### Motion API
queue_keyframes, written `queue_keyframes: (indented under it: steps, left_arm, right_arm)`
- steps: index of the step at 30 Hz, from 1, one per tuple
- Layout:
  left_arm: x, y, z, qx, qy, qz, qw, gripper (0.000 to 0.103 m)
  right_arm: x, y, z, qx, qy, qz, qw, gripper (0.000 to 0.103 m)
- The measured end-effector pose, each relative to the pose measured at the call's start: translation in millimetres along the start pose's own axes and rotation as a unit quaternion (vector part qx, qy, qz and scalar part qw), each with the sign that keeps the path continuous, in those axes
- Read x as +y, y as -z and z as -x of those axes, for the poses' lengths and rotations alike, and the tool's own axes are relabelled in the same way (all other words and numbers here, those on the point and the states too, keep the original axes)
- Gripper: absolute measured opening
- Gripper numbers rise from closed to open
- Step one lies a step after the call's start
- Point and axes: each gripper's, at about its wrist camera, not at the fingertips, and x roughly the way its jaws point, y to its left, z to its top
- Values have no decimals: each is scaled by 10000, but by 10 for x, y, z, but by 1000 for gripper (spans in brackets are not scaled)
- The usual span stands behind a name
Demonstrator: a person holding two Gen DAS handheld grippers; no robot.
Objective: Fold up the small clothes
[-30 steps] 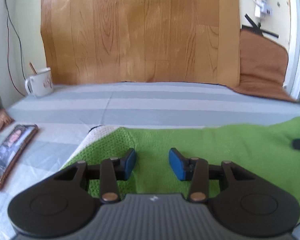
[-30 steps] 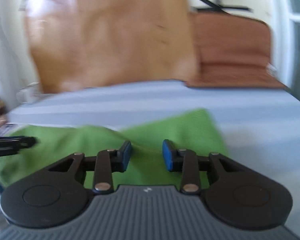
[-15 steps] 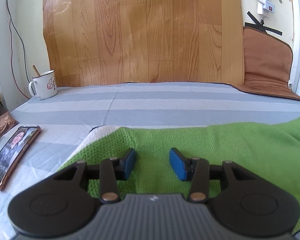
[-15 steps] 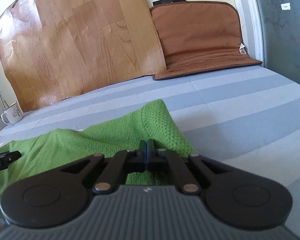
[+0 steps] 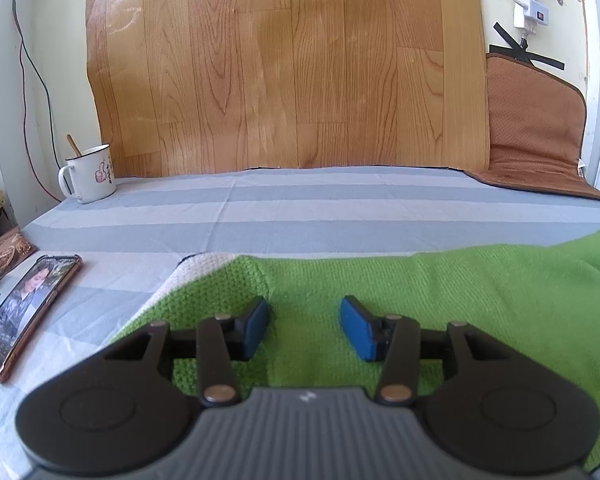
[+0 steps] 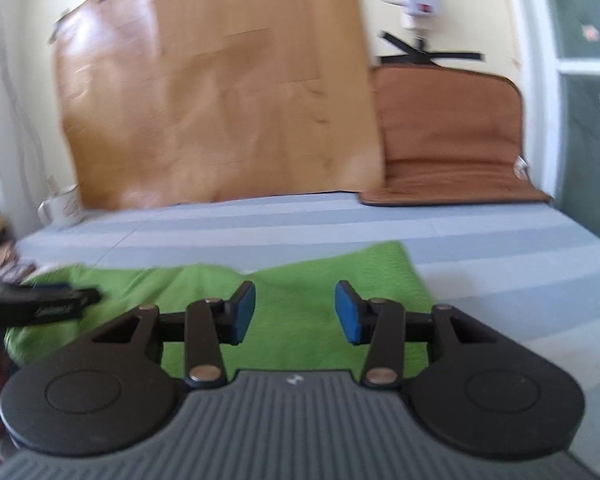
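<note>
A green knit garment with a white band at its left end lies flat on the grey striped cloth. My left gripper is open and empty, low over the garment's left part. In the right wrist view the garment lies under my right gripper, which is open and empty above its right part. The other gripper's black finger shows at the left of that view, over the garment's left end.
A white mug with a spoon stands at the back left. A phone lies at the left, beside a snack packet. A wood-pattern sheet and a brown mat lean on the back wall.
My right gripper shut on the garment's right edge half a second ago and has now opened, letting it lie flat. The left gripper has stayed open and nearly still.
</note>
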Motion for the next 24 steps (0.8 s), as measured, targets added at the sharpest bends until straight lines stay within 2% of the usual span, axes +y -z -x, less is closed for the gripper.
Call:
queue_keyframes:
  steps: [4, 6, 8, 13, 15, 19, 24]
  left_arm:
    - [2, 13, -1, -39, 0, -51, 10000, 44]
    - [-2, 18, -3, -58, -3, -54, 10000, 46]
    - [-21, 39, -7, -123, -42, -94, 9999, 49]
    - [-2, 79, 12, -261, 30, -75, 9996, 52]
    - [30, 91, 29, -291, 163, -39, 9994, 61]
    - [35, 101, 48, -320, 245, -56, 9992, 65]
    - [11, 104, 54, -312, 271, -103, 9991, 76]
  right_arm:
    - [-54, 127, -188, 432, -110, -173, 9989, 51]
    - [-148, 160, -186, 379, -248, -531, 9976, 53]
    - [-177, 164, -168, 389, -312, -616, 9969, 54]
    - [-153, 231, -141, 251, -349, -514, 9978, 56]
    - [-132, 251, -137, 194, -325, -449, 9983, 56]
    - [-107, 267, -137, 137, -272, -404, 9987, 57]
    - [-77, 285, -133, 103, -244, -409, 9988, 57]
